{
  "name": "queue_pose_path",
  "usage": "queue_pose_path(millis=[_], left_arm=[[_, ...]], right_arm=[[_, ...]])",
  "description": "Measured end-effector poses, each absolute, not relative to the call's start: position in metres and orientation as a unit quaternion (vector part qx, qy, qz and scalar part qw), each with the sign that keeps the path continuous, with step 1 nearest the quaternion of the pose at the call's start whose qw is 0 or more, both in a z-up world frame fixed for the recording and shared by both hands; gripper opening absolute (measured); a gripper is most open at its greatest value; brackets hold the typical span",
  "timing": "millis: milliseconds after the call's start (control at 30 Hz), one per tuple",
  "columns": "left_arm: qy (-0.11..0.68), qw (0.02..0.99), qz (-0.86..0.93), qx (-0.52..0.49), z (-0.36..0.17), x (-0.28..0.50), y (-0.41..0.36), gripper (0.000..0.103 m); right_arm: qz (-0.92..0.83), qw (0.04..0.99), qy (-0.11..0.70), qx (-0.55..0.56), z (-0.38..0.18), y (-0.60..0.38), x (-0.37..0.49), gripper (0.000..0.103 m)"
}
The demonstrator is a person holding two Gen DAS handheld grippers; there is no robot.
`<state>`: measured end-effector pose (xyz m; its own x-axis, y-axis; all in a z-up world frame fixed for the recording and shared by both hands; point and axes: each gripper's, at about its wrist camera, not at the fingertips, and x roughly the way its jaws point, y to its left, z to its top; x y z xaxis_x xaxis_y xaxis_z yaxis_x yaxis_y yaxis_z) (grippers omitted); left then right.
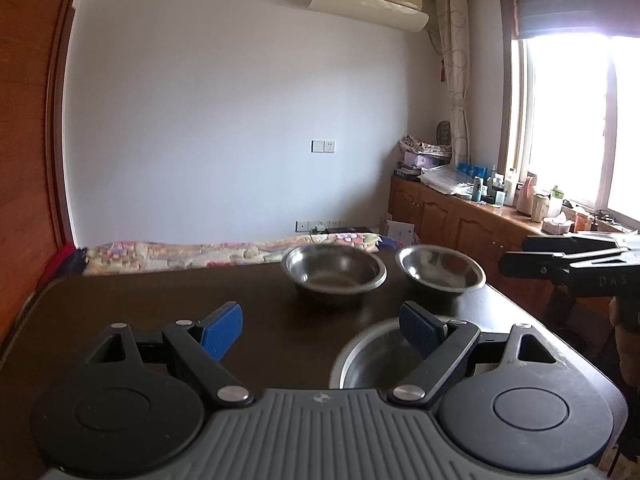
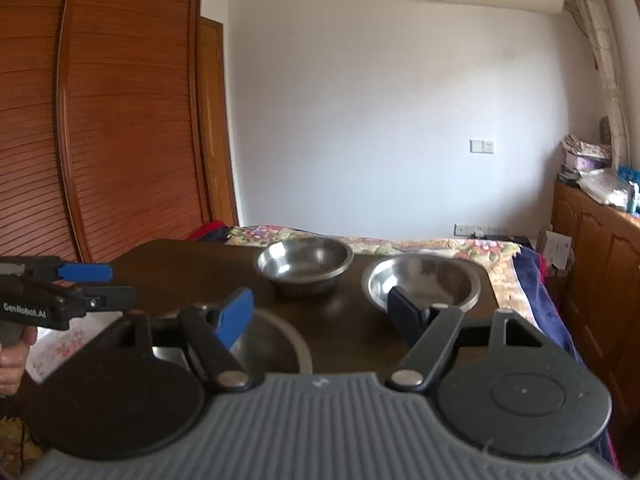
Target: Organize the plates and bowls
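On the dark table (image 2: pixel 168 256), going left to right in the right wrist view, a flat floral plate or mat (image 2: pixel 60 344) lies at the near left edge; which of the two it is cannot be told. Above it hangs the left gripper (image 2: pixel 116 284), carried in a hand (image 2: pixel 12 364), its jaws apart with nothing between them. Next comes the near bowl (image 2: pixel 276 344), a steel one, partly hidden behind the right gripper (image 2: pixel 320 316), whose jaws also stand apart and empty, clear of every rim. Farther back sits the far middle bowl (image 2: pixel 304 260), and just beside it to the right, near the table's far right corner, the far right bowl (image 2: pixel 424 280); the two look close, and whether their rims touch cannot be told.

From the left wrist view the left gripper (image 1: pixel 320 332) shows both blue pads (image 1: pixel 222 332) wide of each other, with the near bowl (image 1: pixel 368 360) below its right finger and untouched.

The bowls look thin, stiff and light, and their polished walls are likely slippery, so a pinch across the flared rim, one pad inside and one outside, seems the surest hold. Being of similar size, they would probably nest, though steel on steel may slide and clatter if set down tilted
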<state>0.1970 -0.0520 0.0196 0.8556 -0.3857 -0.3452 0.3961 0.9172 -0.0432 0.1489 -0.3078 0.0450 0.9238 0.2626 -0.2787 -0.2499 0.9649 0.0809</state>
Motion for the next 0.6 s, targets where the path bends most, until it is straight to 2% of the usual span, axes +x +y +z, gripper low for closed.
queue_pose_path(millis=[233,600], left_arm=[[0.185,0.961,-0.203,0.023,0.035,0.237,-0.058,0.103],[0.219,0.956,-0.191,0.048,0.037,0.318,-0.068,0.103]], right_arm=[[0.152,0.977,0.151,-0.003,0.068,-0.307,0.188,0.074],[0.165,0.966,0.197,-0.003,0.06,-0.299,0.265,0.07]])
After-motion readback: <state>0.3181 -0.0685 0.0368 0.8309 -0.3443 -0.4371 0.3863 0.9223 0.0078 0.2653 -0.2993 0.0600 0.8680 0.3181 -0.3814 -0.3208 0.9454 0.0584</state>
